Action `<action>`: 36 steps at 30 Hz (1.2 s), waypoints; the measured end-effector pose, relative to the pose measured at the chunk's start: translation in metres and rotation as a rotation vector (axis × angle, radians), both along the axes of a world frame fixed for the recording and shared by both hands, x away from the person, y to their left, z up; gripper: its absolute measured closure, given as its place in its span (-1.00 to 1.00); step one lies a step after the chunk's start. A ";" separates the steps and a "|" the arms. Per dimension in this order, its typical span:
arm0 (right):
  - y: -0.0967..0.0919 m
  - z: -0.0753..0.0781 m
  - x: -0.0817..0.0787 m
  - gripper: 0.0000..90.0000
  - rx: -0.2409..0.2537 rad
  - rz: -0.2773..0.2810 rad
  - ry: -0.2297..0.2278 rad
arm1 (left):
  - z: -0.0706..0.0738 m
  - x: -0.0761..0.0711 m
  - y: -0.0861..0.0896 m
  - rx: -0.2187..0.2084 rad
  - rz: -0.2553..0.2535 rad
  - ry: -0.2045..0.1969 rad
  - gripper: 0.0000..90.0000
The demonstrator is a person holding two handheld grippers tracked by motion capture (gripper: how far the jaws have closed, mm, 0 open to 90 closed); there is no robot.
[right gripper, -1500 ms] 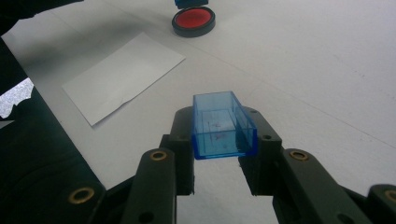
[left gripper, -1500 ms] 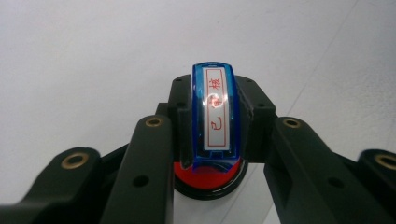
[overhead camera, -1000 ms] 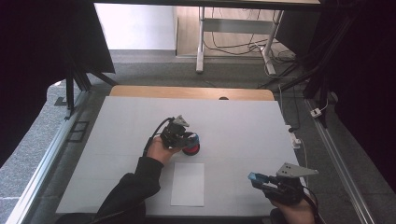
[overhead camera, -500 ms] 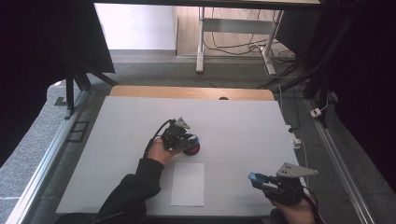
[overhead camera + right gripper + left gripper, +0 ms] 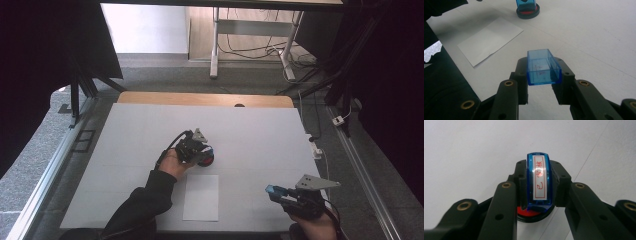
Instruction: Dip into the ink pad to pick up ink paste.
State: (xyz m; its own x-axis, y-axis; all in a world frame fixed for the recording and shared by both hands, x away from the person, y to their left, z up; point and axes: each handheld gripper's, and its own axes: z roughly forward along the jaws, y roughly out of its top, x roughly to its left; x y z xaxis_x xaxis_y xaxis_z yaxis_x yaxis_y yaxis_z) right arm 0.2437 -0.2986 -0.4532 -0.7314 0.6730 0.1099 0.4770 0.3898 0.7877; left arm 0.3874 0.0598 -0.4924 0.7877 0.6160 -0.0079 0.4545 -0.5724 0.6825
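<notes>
My left gripper [image 5: 199, 150] [image 5: 540, 182] is shut on a blue stamp [image 5: 539, 180] that bears a white label with red characters. The stamp stands upright in a round black ink pad [image 5: 530, 213] [image 5: 207, 160] with a red inside, near the middle of the white table [image 5: 250, 135]. My right gripper [image 5: 274, 191] [image 5: 542, 69] hovers at the table's front right, shut on a clear blue plastic cap [image 5: 543, 67], with the cap's open end facing the camera. In the right gripper view the ink pad [image 5: 527, 13] shows at the top with the stamp's blue foot in it.
A white sheet of paper [image 5: 201, 197] [image 5: 489, 40] lies flat near the front edge, between the two hands. A wooden strip [image 5: 200, 99] runs along the table's far edge. Dark curtains and stands flank both sides.
</notes>
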 end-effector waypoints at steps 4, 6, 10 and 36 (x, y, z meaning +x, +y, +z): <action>0.000 0.000 0.000 0.53 0.000 0.001 0.000 | -0.001 0.006 0.005 -0.046 0.012 0.049 0.57; 0.000 0.000 0.000 0.53 0.000 0.001 0.000 | -0.001 0.008 0.007 -0.062 0.015 0.069 0.57; 0.000 0.000 0.000 0.53 0.000 0.001 0.000 | -0.002 0.014 0.012 -0.103 0.026 0.117 0.57; 0.001 0.000 0.000 0.53 -0.006 0.003 -0.002 | -0.003 0.002 0.005 -0.051 0.028 0.027 0.56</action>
State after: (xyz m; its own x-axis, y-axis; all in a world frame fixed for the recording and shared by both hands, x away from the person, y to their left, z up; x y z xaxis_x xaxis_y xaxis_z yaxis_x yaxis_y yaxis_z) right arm 0.2433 -0.2980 -0.4531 -0.7335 0.6716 0.1044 0.4743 0.3957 0.7864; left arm 0.3895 0.0643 -0.4952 0.7692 0.6361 -0.0605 0.4883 -0.5241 0.6977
